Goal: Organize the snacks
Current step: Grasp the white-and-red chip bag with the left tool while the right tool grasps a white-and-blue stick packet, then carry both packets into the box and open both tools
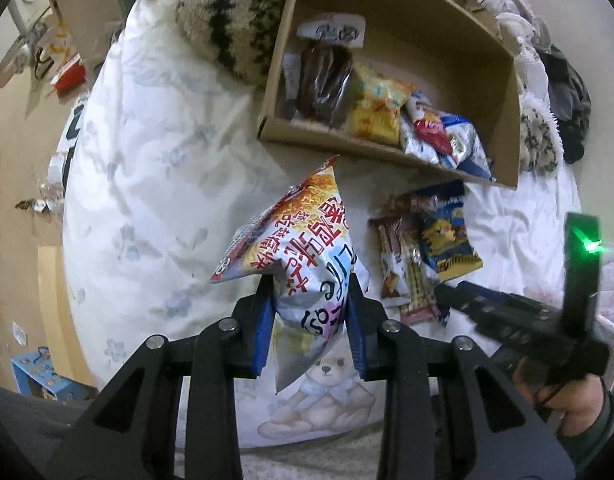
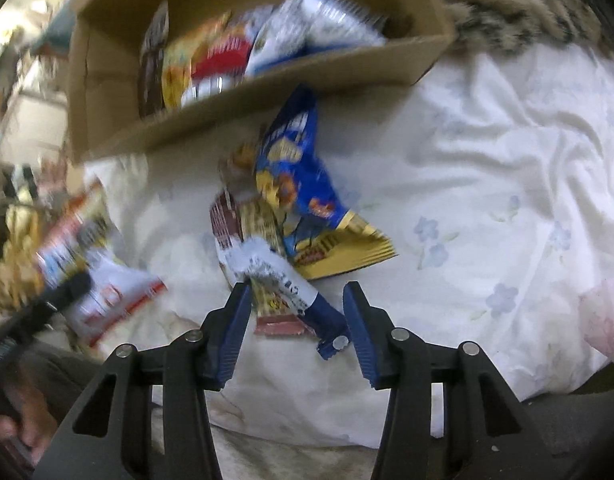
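Note:
My left gripper point(image 1: 311, 284) is shut on a white snack bag with red lettering point(image 1: 299, 240) and holds it above the bed, short of the cardboard box point(image 1: 507, 120). The box holds several snack packs point(image 1: 379, 108). A small pile of snacks lies on the sheet: a blue and yellow bag point(image 2: 299, 184), a white and blue wrapper point(image 2: 291, 284) and brown bars point(image 2: 235, 220). My right gripper point(image 2: 297, 292) is open, its fingers on either side of the white and blue wrapper. The held bag shows blurred at the left of the right wrist view point(image 2: 91, 272).
A white floral bedsheet point(image 2: 487, 160) covers the bed. A fuzzy striped cushion point(image 1: 231, 12) lies beside the box. Dark clothes point(image 1: 567, 96) lie at the far right. The floor on the left has a red item point(image 1: 69, 76) and a blue box point(image 1: 39, 376).

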A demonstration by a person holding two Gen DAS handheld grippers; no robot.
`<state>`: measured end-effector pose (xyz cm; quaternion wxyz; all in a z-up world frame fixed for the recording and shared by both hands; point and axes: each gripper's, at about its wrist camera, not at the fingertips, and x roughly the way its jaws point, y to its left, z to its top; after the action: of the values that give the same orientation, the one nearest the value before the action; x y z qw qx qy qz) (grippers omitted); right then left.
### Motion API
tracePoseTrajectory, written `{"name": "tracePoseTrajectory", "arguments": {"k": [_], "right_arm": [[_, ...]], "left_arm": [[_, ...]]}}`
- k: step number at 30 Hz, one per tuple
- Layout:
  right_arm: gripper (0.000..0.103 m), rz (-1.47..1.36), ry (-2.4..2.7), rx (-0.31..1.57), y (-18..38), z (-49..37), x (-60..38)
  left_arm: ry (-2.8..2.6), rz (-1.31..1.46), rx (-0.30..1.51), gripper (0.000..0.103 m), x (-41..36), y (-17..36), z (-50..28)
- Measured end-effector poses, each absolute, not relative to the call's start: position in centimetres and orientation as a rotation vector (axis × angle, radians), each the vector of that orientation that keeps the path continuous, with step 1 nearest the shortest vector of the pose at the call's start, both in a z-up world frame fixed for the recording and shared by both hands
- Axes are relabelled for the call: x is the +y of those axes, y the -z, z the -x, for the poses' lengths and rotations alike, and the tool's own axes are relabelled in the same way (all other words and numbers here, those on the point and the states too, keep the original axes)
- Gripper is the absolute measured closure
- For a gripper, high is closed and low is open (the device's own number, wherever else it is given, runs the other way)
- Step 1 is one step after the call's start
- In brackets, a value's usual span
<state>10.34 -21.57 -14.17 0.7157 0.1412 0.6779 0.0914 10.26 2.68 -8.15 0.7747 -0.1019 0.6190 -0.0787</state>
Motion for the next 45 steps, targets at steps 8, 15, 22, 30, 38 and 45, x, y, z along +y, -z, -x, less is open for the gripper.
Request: {"name": "tracePoseTrajectory", "arguments": {"k": [8,15,22,30,38,45], "right_arm": [[0.076,-0.097,-0.231,1.533,15.7,-10.6,-18.8],[0.085,-0.161,-0.281,1.48,13.8,-9.4,-19.5],[0.085,-0.276,-0.4,1.387,10.8,-8.7,-20.4],[0.085,-0.375,-0.5,1.215,6.9,-8.8,-20.7],[0.085,-0.453,-0.472,1.109,5.1,-10.4,-22.6],[0.085,-0.503,-0.379,1.02,2.4,-13.7,-26.0]], "left_arm": [[0.166,0.236,1.335,0.075,2.7,8.2,-10.3],[0.159,0.23,1.321,0.075,2.9,7.9,-9.9],[0.153,0.209,1.294,0.075,2.7,7.5,-9.7],[0.152,0.151,1.226,0.075,1.9,6.3,-9.5],[0.24,0.096,1.184,0.075,0.4,3.0,-11.1],[0.245,0.022,1.106,0.075,-0.2,0.1,-16.9]]}}
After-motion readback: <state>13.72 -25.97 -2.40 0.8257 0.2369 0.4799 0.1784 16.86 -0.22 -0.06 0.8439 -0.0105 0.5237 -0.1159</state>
